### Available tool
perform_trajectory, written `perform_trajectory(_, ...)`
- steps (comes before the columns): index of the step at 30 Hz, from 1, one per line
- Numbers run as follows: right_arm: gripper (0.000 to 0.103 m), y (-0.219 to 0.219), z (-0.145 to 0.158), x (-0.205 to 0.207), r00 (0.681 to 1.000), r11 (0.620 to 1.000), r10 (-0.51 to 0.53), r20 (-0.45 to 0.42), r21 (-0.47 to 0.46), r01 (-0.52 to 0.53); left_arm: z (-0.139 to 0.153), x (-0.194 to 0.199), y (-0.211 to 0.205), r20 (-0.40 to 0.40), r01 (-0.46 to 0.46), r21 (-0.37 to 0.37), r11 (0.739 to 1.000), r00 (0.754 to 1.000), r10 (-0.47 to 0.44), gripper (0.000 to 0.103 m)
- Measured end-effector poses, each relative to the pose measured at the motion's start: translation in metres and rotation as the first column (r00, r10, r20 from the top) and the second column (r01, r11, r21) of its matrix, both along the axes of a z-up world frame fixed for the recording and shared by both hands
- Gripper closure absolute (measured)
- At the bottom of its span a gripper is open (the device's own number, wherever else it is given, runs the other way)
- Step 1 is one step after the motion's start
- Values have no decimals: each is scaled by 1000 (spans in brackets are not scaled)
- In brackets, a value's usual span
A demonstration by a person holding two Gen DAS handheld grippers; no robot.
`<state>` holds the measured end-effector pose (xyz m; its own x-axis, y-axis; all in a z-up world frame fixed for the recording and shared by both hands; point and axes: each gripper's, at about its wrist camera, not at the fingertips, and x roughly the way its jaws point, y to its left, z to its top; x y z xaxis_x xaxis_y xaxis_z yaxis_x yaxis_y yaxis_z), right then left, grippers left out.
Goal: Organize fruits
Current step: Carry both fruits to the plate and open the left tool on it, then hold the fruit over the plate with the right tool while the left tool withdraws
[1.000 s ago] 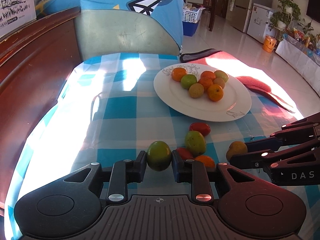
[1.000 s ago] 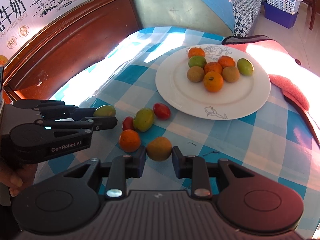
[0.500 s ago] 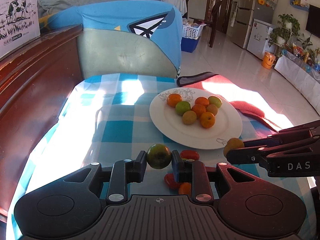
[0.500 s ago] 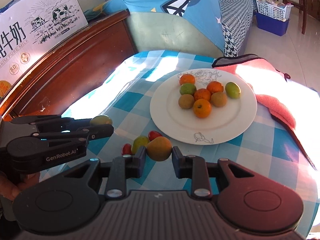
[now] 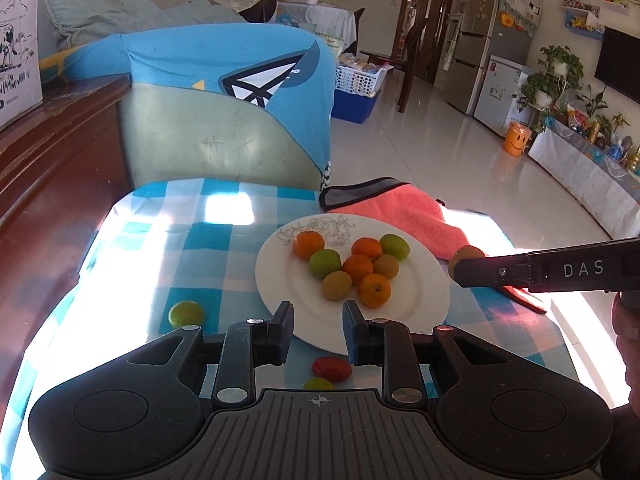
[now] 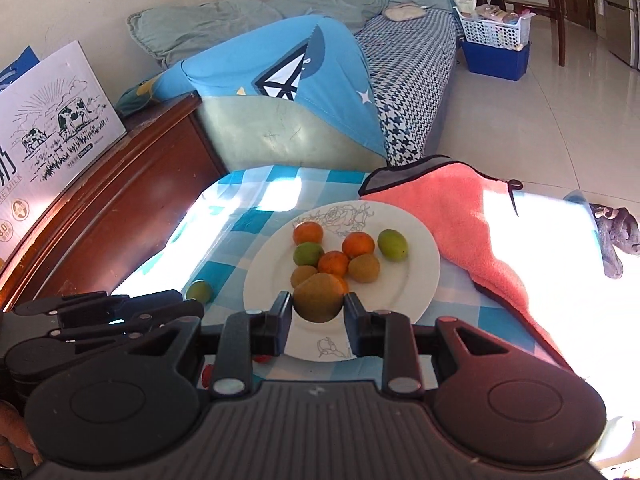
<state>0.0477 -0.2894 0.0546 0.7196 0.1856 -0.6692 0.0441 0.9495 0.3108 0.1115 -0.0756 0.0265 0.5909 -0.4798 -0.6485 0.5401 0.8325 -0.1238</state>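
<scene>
1. Left wrist view: pink towel [image 5: 412, 216] touches the plate's [image 5: 280, 280] far rim; the right gripper [image 5: 456, 270] crosses the towel.
2. The plate holds eight small fruits.
3. Left gripper [image 5: 318, 332] is slightly parted and empty; a green fruit [image 5: 186, 314] lies on the cloth.
4. Only the right wrist view shows the right gripper clenched on a brownish fruit [image 6: 319, 297] over the plate.

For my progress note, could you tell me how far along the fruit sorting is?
Done: seven fruits sit on the plate. In hand: the right gripper holds a brown fruit near it; the left gripper is empty. Left: a green fruit and a red fruit on the cloth.
</scene>
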Motion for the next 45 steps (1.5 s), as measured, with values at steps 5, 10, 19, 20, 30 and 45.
perform_trajectory(5,74,-8,-10,7,999,1000,-22,-47,8,22,-7,11,11,-36,-20,20,1000,999,21,79)
perform_trajectory(10,74,-8,-13,8,998,999,-19,-66,44,22,-20,31,46,-116,-171,4,985,979,170,79)
perform_trajectory(19,74,-7,-15,8,996,999,-32,-79,41,36,-28,34,62,-93,-244,76,967,964,251,77)
perform_trajectory(20,74,-7,-16,9,996,998,-32,-81,47,36,-29,35,64,-84,-263,79,962,959,269,77)
perform_trajectory(30,74,6,-19,12,996,999,3,-91,42,0,-45,62,61,27,-463,123,878,886,463,68)
perform_trajectory(45,74,6,-34,21,991,999,-8,-134,36,13,-66,111,28,205,-646,216,732,763,612,44)
